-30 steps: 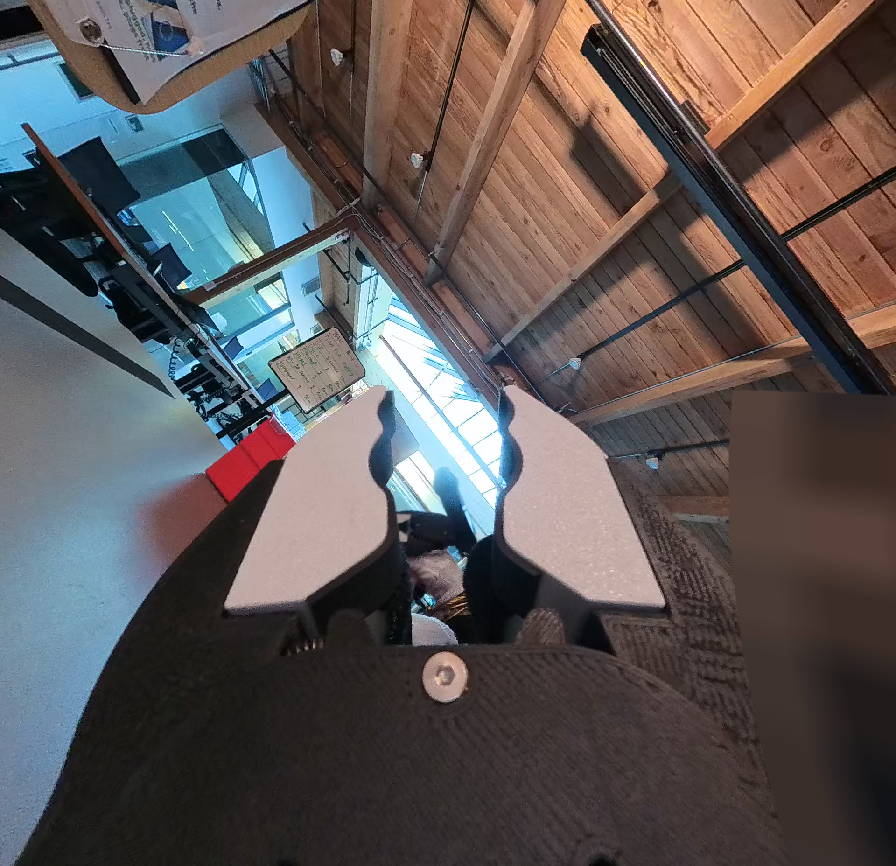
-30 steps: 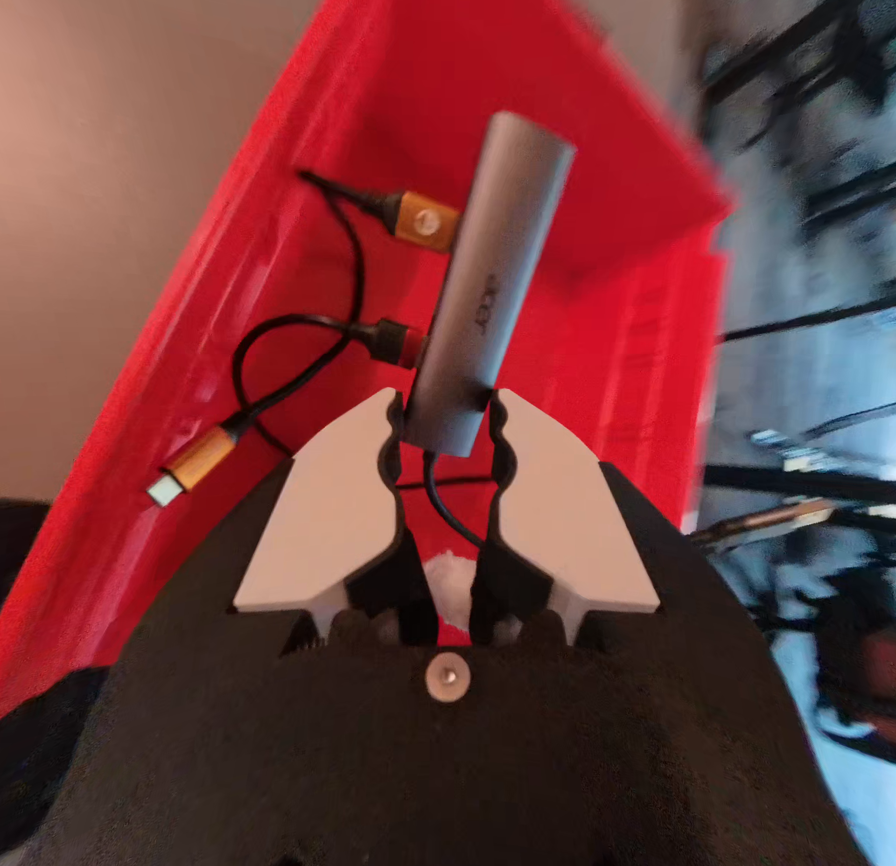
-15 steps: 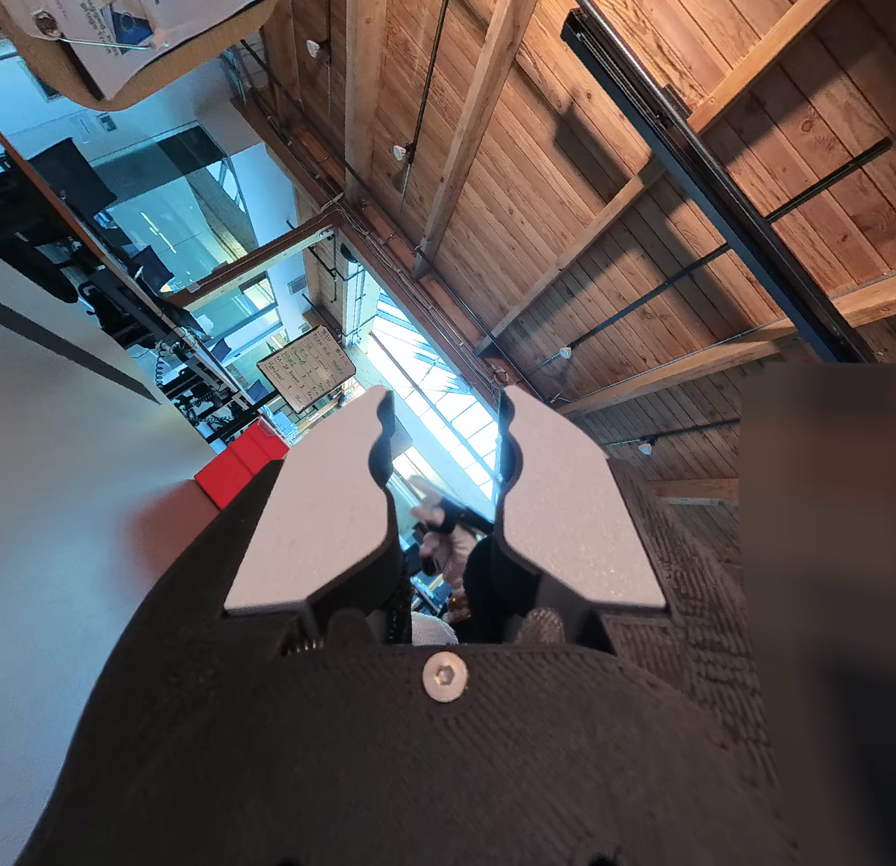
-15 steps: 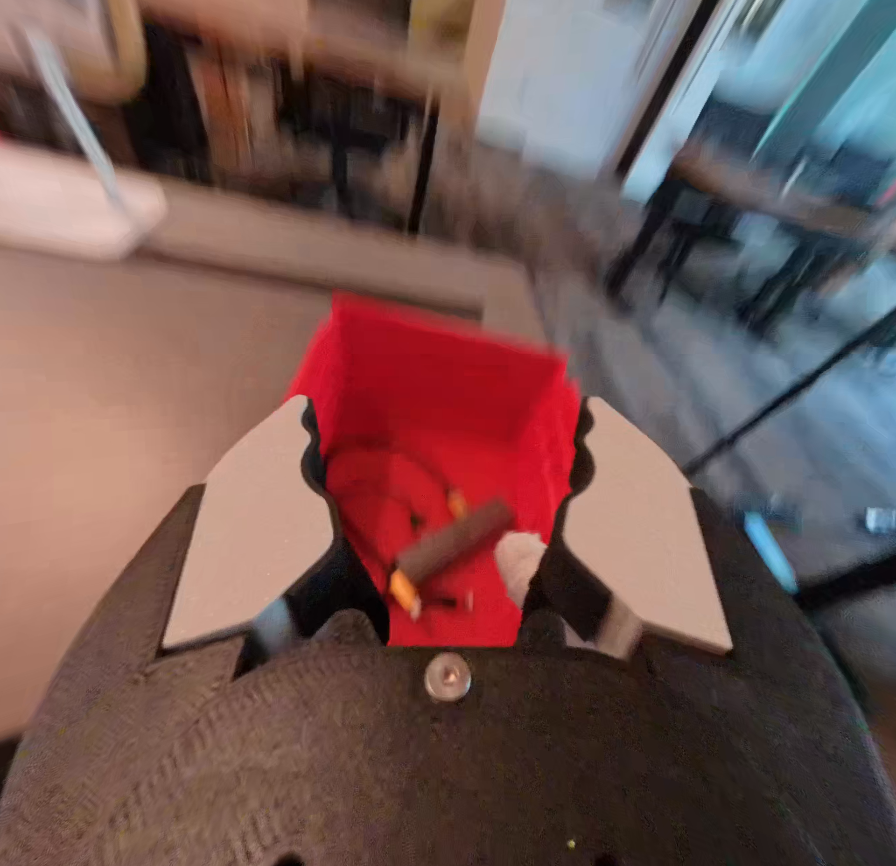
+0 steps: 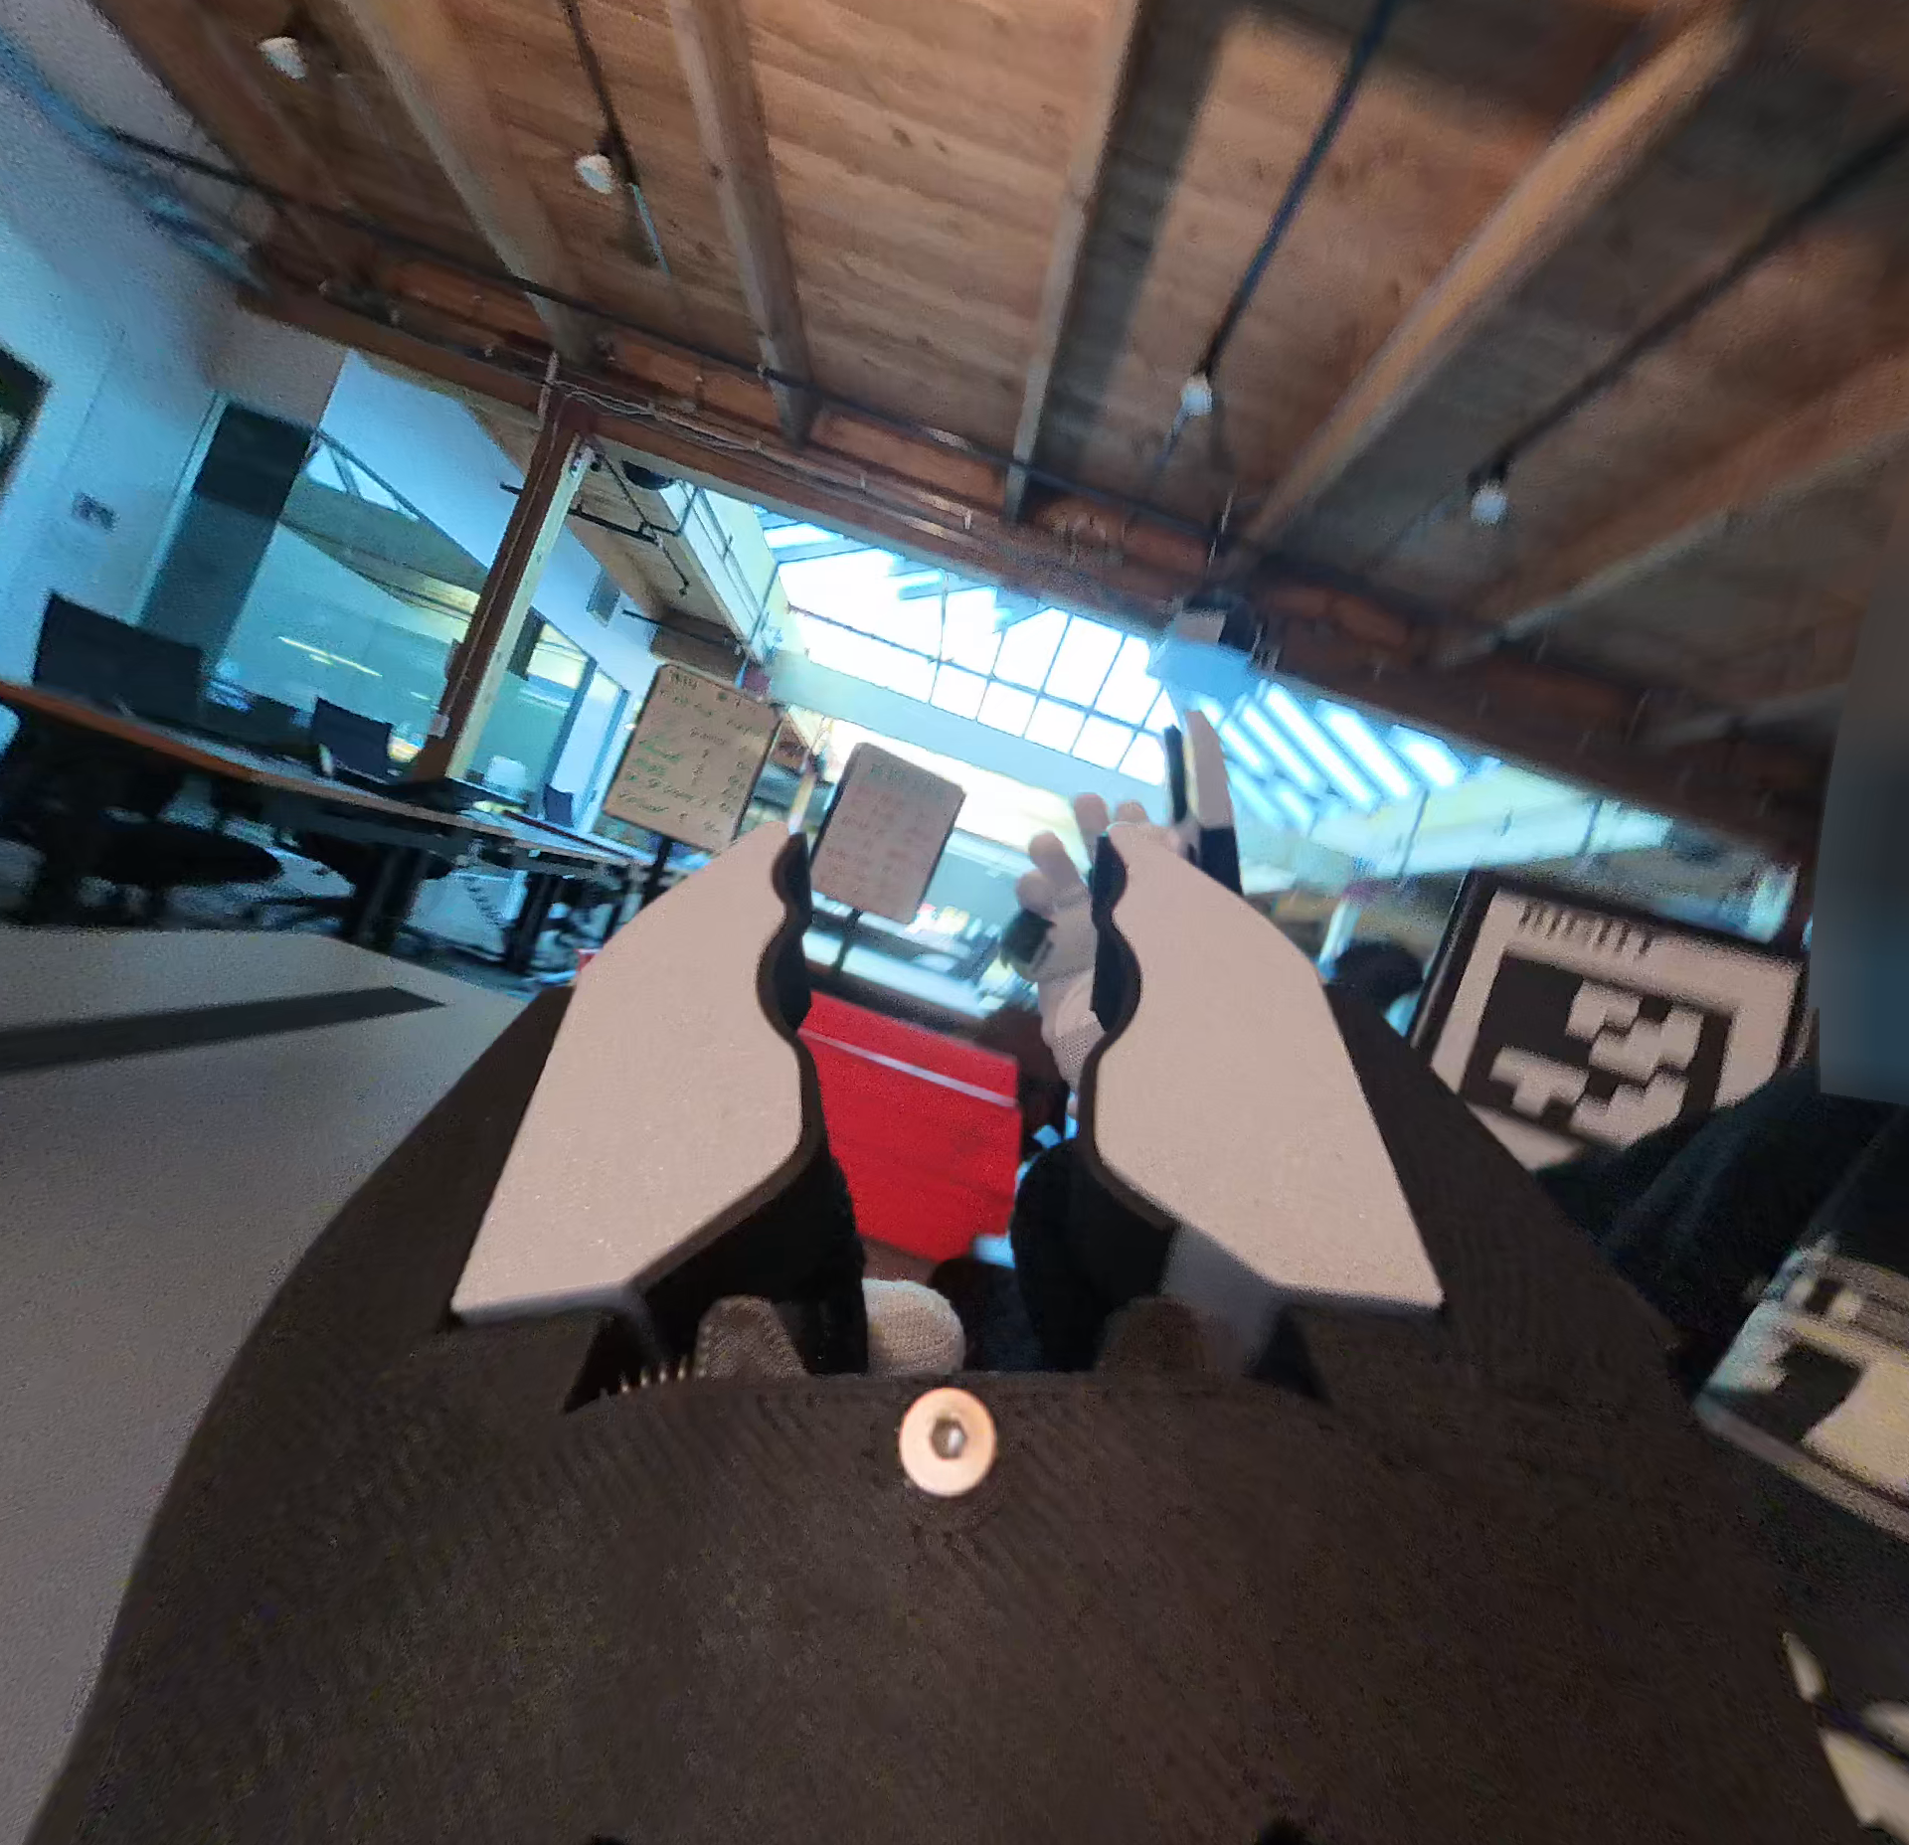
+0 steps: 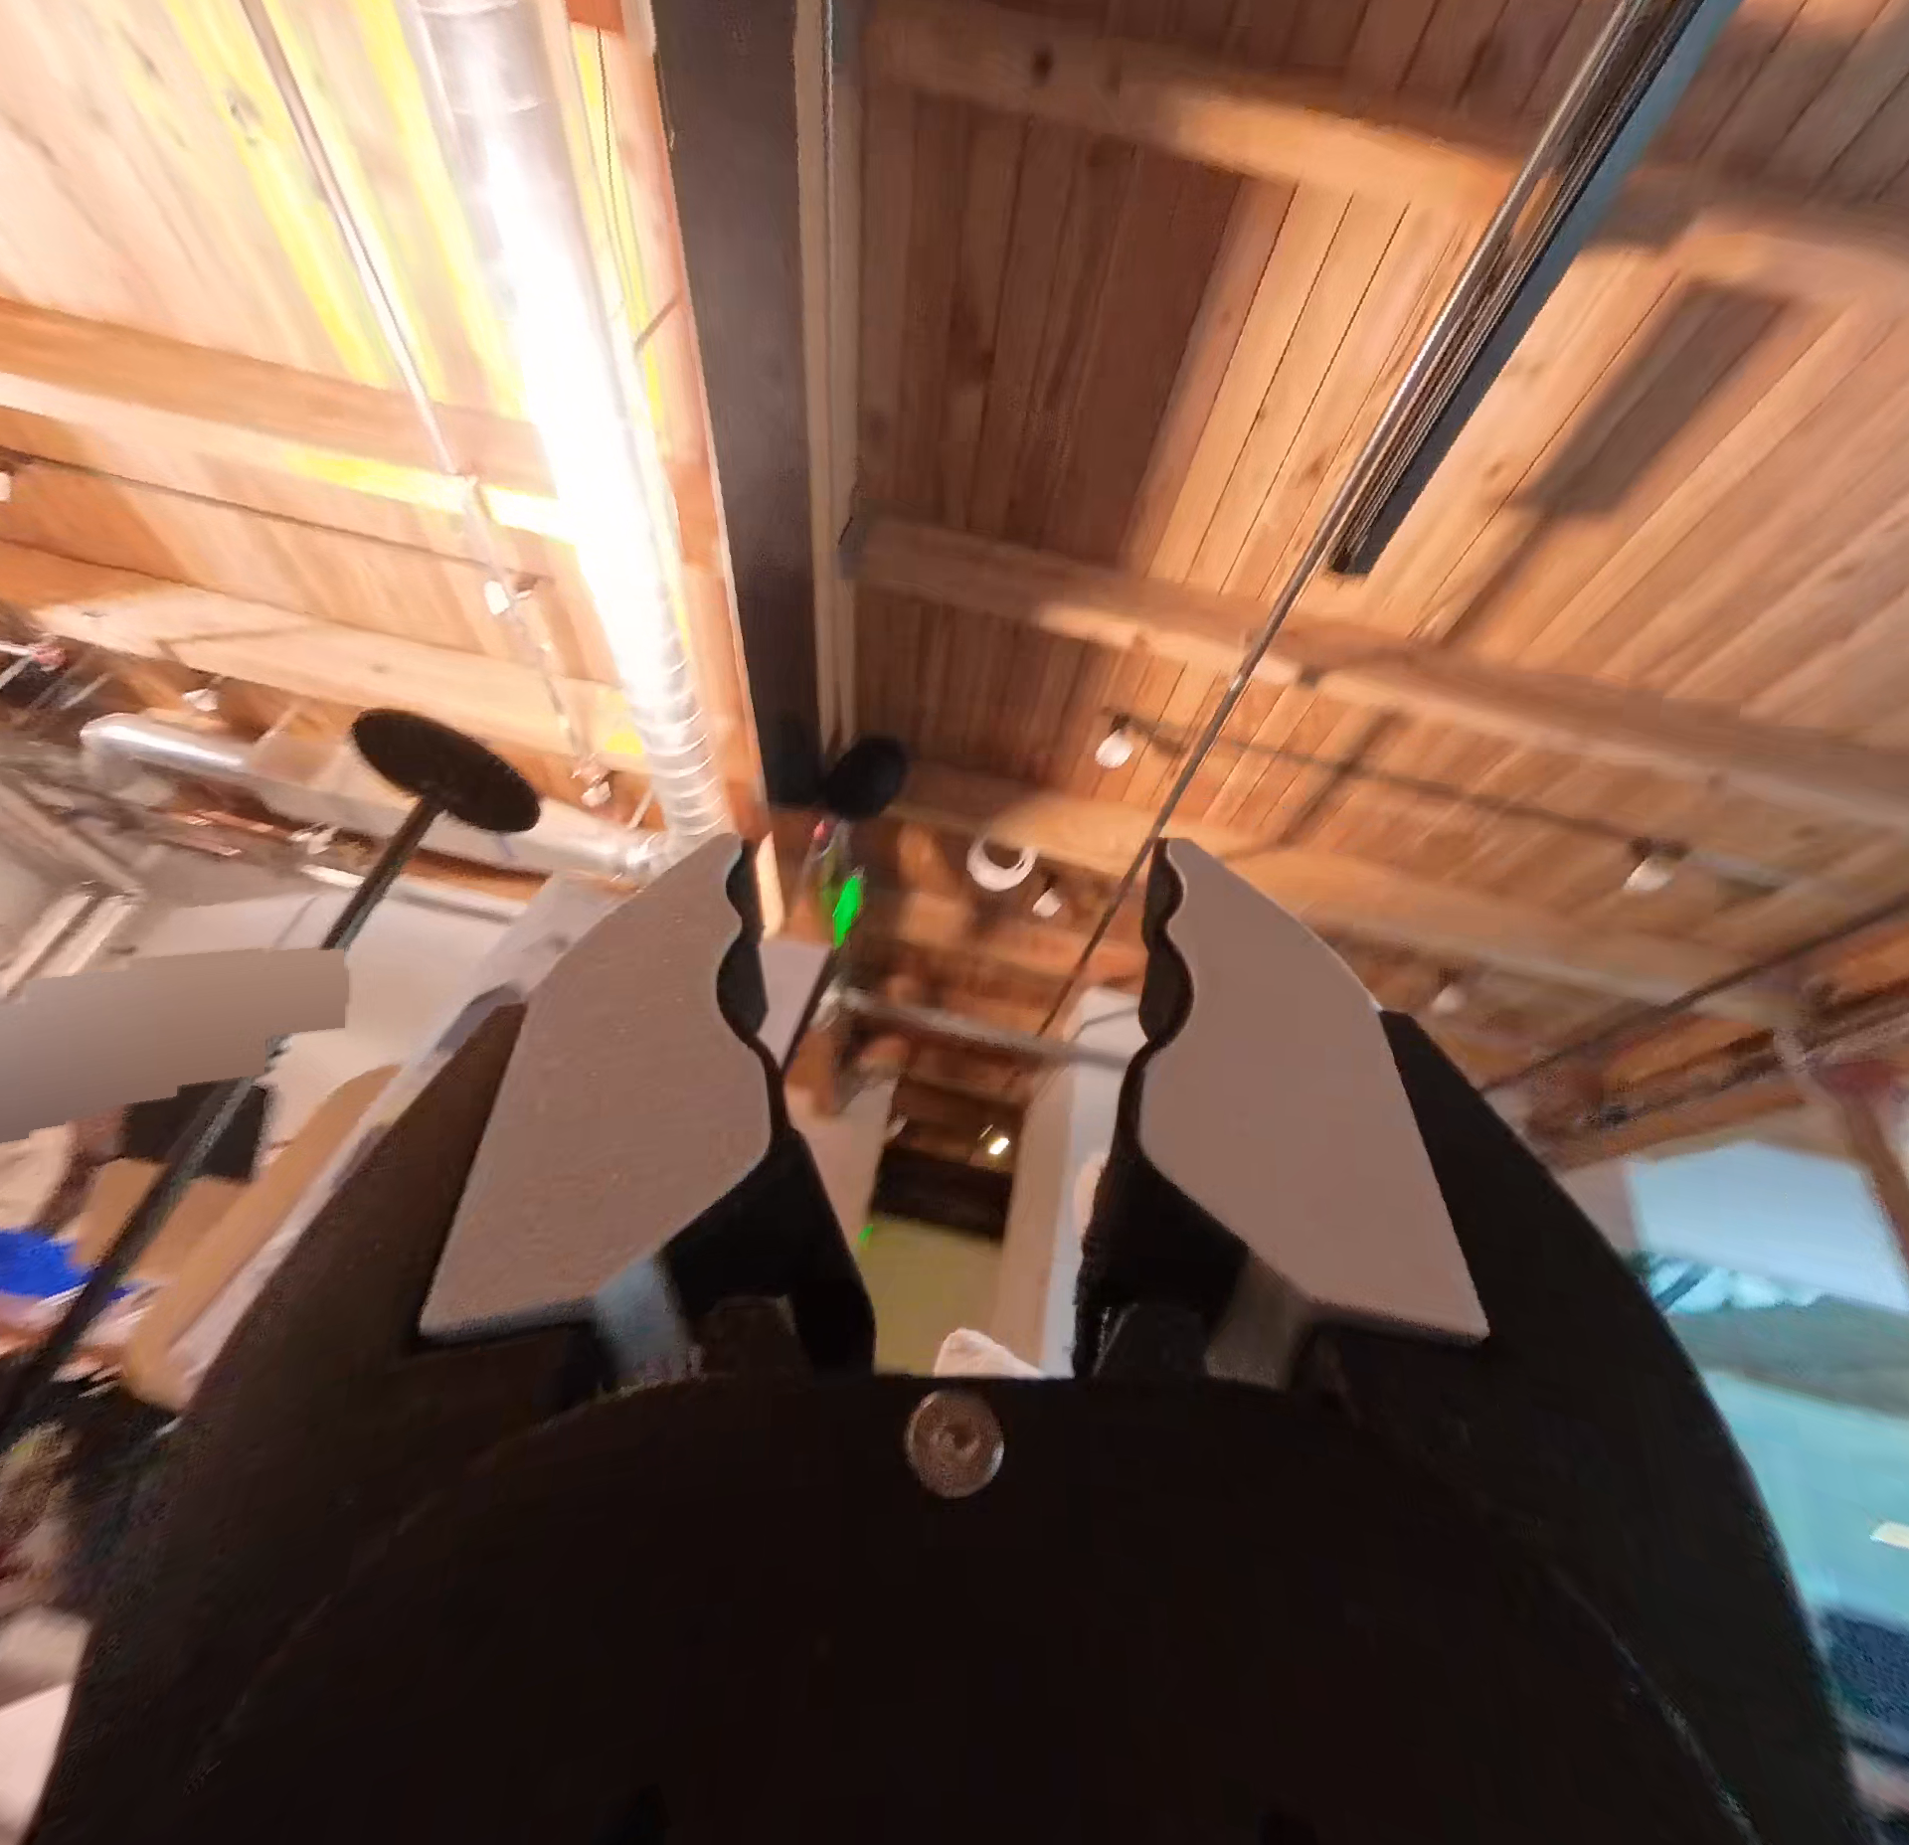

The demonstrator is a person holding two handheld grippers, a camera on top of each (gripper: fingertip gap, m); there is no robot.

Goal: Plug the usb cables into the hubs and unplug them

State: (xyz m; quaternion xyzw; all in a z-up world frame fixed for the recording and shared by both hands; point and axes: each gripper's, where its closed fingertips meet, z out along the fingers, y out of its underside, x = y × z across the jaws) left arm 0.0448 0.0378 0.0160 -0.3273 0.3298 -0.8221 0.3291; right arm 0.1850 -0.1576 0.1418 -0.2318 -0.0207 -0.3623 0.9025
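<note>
My left gripper (image 5: 945,856) is open and empty, held level above the table. Between its fingers I see the outer wall of a red bin (image 5: 919,1114) on the table; its inside is hidden. Just past my right finger a gloved hand (image 5: 1064,969) is raised above the bin. My right gripper (image 6: 950,866) is open and empty and points up at the wooden ceiling (image 6: 1033,350). No hub or USB cable shows in either view.
A pale table top (image 5: 155,1176) spreads to the left. A black-and-white marker board (image 5: 1591,1041) stands at the right. Desks and chairs (image 5: 207,763) and two whiteboards (image 5: 692,752) stand farther back. A metal duct (image 6: 579,350) runs along the ceiling.
My right gripper let go of the grey hub over the red bin, opened wide and swung up toward the ceiling. My left gripper tilted down from the ceiling toward the room and opened slightly.
</note>
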